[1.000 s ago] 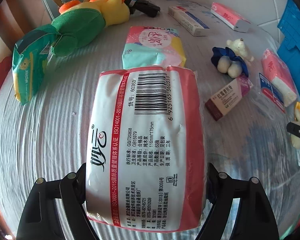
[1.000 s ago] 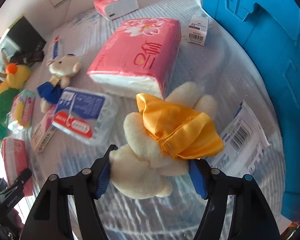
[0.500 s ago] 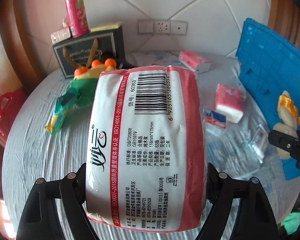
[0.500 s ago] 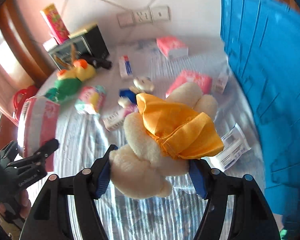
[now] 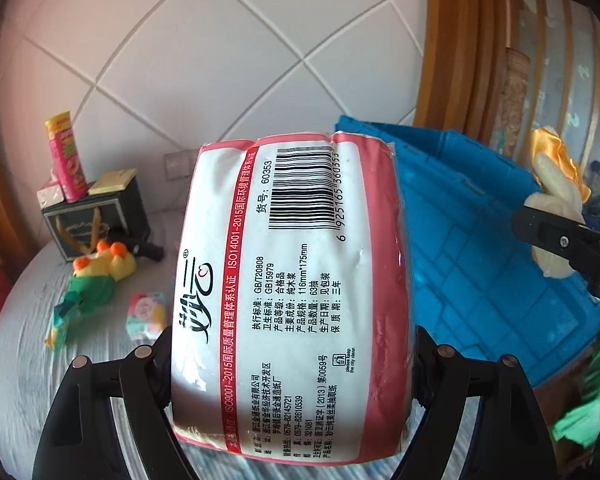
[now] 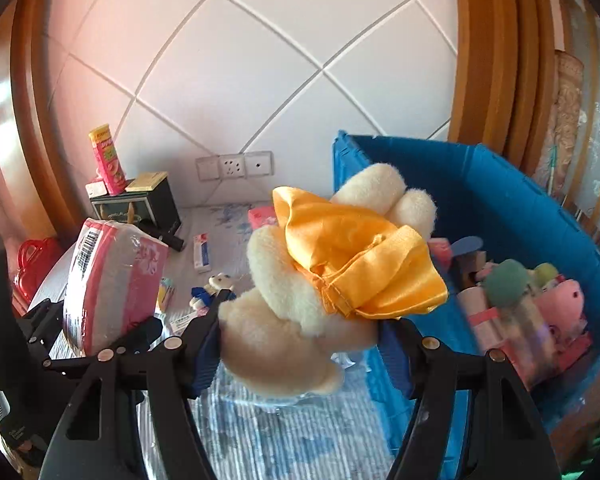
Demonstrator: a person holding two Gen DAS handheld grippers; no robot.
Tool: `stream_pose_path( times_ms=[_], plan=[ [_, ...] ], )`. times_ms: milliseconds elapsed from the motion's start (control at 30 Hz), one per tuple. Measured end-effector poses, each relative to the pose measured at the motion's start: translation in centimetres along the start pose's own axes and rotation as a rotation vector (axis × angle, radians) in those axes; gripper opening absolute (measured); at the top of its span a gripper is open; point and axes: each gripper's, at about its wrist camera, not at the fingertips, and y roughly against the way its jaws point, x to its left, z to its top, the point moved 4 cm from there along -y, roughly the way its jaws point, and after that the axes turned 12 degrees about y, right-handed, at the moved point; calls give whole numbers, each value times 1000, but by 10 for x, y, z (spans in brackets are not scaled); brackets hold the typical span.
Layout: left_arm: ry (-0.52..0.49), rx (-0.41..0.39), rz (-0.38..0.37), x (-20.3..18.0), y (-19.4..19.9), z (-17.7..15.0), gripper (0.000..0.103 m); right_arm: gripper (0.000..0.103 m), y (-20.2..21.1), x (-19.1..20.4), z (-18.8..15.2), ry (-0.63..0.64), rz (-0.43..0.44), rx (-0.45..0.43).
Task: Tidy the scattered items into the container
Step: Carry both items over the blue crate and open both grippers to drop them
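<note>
with both tools loaded and raised off the table, it's the carry to the bin. left gripper is clamped across a tissue pack, barcode face up, the pack sticking out well ahead of the fingers. right gripper is pinched on a plush bear in a yellow dress, soft body bulging between the pads. bin sits ahead and to the right of the bear, already holding toys and packs, though that corner is blurred. best play, i'd say: take the bear clear over the near wall before letting go, aim for a gap among the contents. bring the pack in behind it, lifted enough that its far end doesn't clip the rim. more clutter waits ahead on the left, a green plush among it.
</note>
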Motion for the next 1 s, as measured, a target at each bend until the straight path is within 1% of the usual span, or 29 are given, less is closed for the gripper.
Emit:
stream_pose_path(
  times_ms=[167, 267, 333, 433, 533, 633, 733, 933, 1000],
  plan=[
    [13, -93, -39, -95, 19, 9, 84, 67, 31, -85, -7, 29, -52, -57],
    [22, -115, -53, -155, 20, 11, 84, 67, 41, -138, -19, 51, -74, -78],
    [17, -120, -68, -192, 20, 10, 84, 67, 45, -174, -29, 52, -88, -83],
    [10, -108, -33, -237, 13, 7, 84, 67, 47, -225, -41, 41, -82, -67],
    [-10, -77, -12, -278, 3, 2, 84, 67, 43, -263, -48, 40, -74, -53],
    [-37, -66, 10, -305, -5, -3, 84, 67, 35, -288, -57, 24, -58, -47],
    [-60, -49, 40, -324, -17, -8, 84, 67, 28, -305, -68, 3, -38, -33],
    [-55, -18, 78, -335, -38, -12, 85, 67, 14, -324, -77, -12, -11, -7],
    [-50, -6, 85, -334, -42, -13, 86, 69, 10, -326, -78, -10, -6, 3]
  ],
)
